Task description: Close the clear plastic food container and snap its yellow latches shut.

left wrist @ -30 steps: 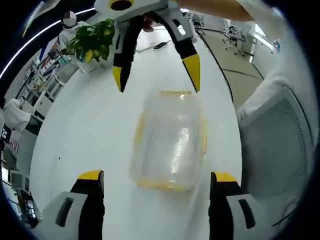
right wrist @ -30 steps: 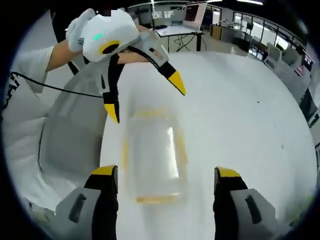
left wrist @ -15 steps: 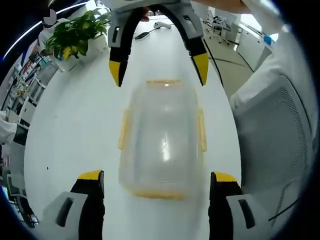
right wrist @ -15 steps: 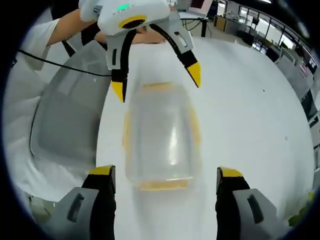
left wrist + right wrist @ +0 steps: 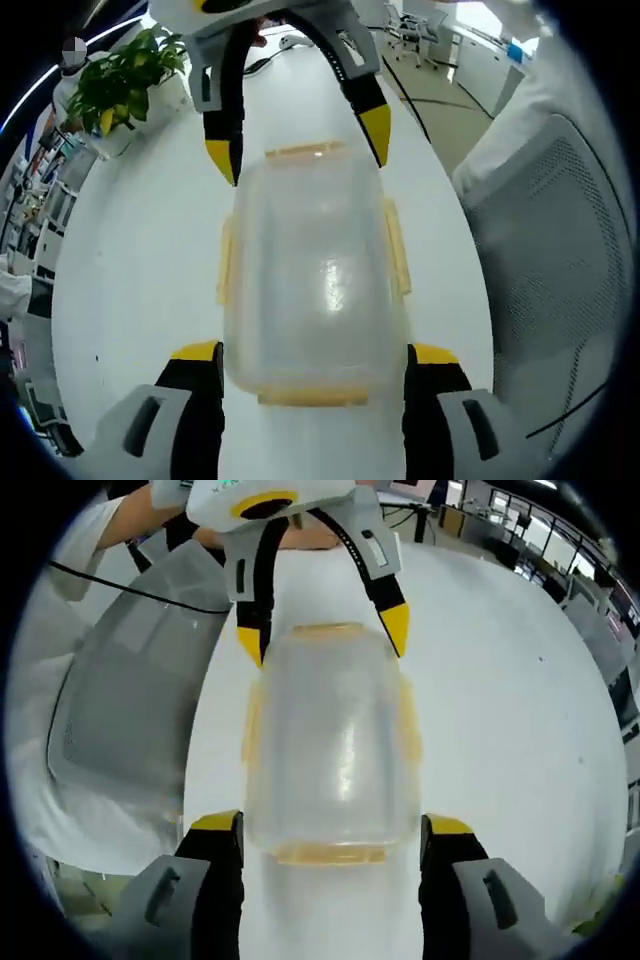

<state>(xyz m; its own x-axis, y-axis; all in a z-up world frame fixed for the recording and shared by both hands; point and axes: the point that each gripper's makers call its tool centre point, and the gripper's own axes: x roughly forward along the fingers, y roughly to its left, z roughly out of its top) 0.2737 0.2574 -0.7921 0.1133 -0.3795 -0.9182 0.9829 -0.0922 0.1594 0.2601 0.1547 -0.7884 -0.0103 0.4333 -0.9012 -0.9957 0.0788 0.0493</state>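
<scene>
Your clear plastic food container with yellow latches (image 5: pixel 310 270) lies lid-on upon the white tabletop (image 5: pixel 140 260), between your 2 grippers. The left gripper (image 5: pixel 310 365) brackets its near end with jaws spread; the right gripper (image 5: pixel 335 835) does likewise from the opposite end; neither is seen pinching. Judge it light, empty, smooth and apt to slide or flex. Press the yellow end latch (image 5: pixel 305 397), not the thin walls.
</scene>
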